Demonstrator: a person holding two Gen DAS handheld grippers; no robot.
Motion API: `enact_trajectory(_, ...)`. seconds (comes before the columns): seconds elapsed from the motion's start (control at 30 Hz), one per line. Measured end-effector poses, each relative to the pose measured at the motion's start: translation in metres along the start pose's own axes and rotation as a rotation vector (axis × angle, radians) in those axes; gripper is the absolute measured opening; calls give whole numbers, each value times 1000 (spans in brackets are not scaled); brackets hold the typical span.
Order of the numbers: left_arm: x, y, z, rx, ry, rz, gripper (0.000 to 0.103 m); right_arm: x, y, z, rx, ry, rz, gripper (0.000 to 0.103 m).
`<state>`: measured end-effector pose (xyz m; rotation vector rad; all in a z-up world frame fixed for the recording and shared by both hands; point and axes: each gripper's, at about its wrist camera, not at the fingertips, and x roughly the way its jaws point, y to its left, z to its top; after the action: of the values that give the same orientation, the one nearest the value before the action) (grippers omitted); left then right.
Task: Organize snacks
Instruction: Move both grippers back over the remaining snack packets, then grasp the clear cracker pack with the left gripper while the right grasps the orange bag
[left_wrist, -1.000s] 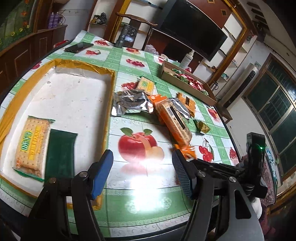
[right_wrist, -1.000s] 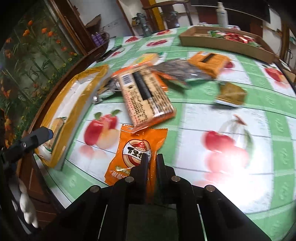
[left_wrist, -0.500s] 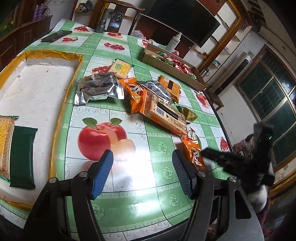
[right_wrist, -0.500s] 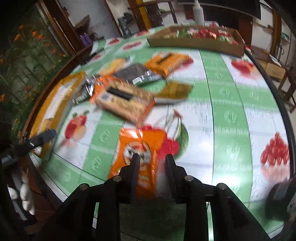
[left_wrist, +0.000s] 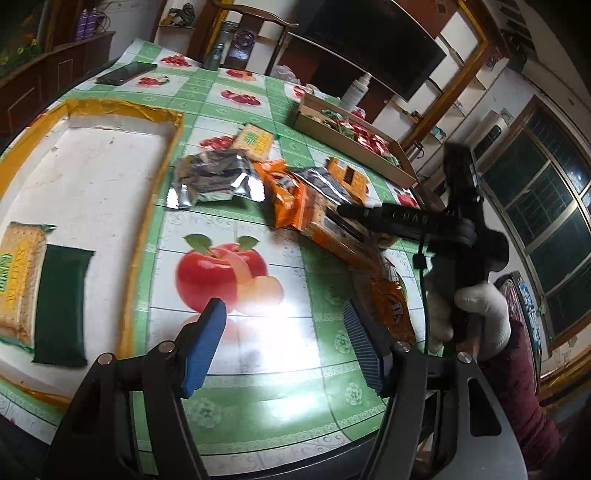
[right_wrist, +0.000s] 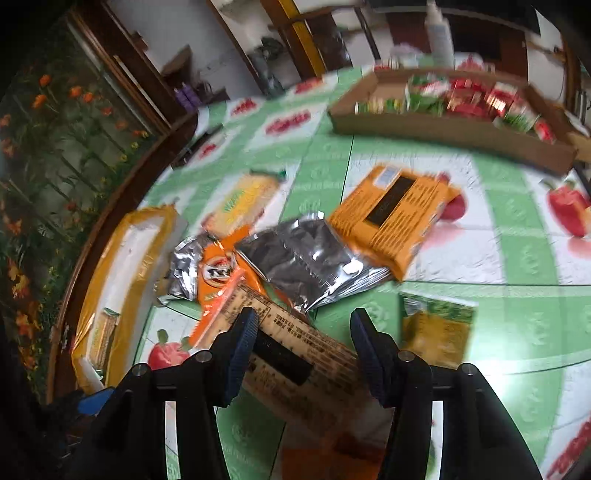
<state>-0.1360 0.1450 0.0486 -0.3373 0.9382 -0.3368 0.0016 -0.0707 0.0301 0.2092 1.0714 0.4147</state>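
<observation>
Right wrist view: the right tool (right_wrist: 301, 345) has just been opening, and its jaws now stand partly apart over the long cracker pack (right_wrist: 295, 354). The pack lies between the jaws, but the pads do not seem to press on it. The picture is blurry, so I cannot be sure how close they are.

The left tool (left_wrist: 282, 341) is partly open too and holds nothing. It hangs over a bare spot of the surface (left_wrist: 258, 373), near the big apple print.

The snacks lie in a heap in the middle. A silver bag (right_wrist: 310, 266) and an orange pouch (right_wrist: 218, 269) lie on or against the far end of the cracker pack. An orange box (right_wrist: 391, 218) sits just behind the silver bag. A green and yellow packet (right_wrist: 436, 332) is just to the right of the tool. Another orange pouch (left_wrist: 388, 299) lies near the edge on the right.

What could go wrong? If the right tool closes and pulls now, the pack may drag the silver bag and the pouch along. The pack is shiny and long, so held at one end it may tip or slip out. The near orange pouch could get pushed off the edge.

The white tray (left_wrist: 173, 122) on the left already holds a cracker packet (left_wrist: 18, 280) and a dark green packet (left_wrist: 61, 306).
</observation>
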Motion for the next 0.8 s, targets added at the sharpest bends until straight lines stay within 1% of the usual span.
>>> enact_trajectory(0.03,-2,2,0,-3,-5,4,65,1,2,-3,6,13,17,55)
enact_trajectory(0.07,-3,5,0,-7,-9,12,65,1,5,-6,9,24,54,55)
enact_trajectory(0.1,-2,8,1,-13,-10,18,65,1,10,-11,11,42,111,55)
enact_trajectory(0.13,-1,10,1,-23,-6,20,65,-2,18,-19,8,72,193,55)
enact_trajectory(0.2,2,12,1,-28,3,17,65,-10,28,-31,-11,97,300,53)
enact_trajectory(0.23,3,11,0,-23,9,16,65,-17,29,-36,-18,84,310,53)
enact_trajectory(0.33,7,8,-1,-9,23,10,65,-42,21,-50,-21,17,254,56)
enact_trajectory(0.4,9,5,-1,2,30,9,65,-56,13,-57,-23,-15,202,57)
enact_trajectory(0.47,12,4,-1,8,39,7,65,-69,2,-69,-20,-33,155,61)
enact_trajectory(0.57,17,2,-3,10,53,9,65,-76,-8,-90,-43,-8,115,64)
enact_trajectory(0.7,23,-3,-5,19,75,18,65,-69,-12,-109,-115,40,45,64)
enact_trajectory(0.77,23,-7,-6,33,75,28,65,-63,-9,-115,-136,62,40,64)
enact_trajectory(0.8,24,-8,-6,39,76,32,65,-61,-7,-118,-149,64,40,66)
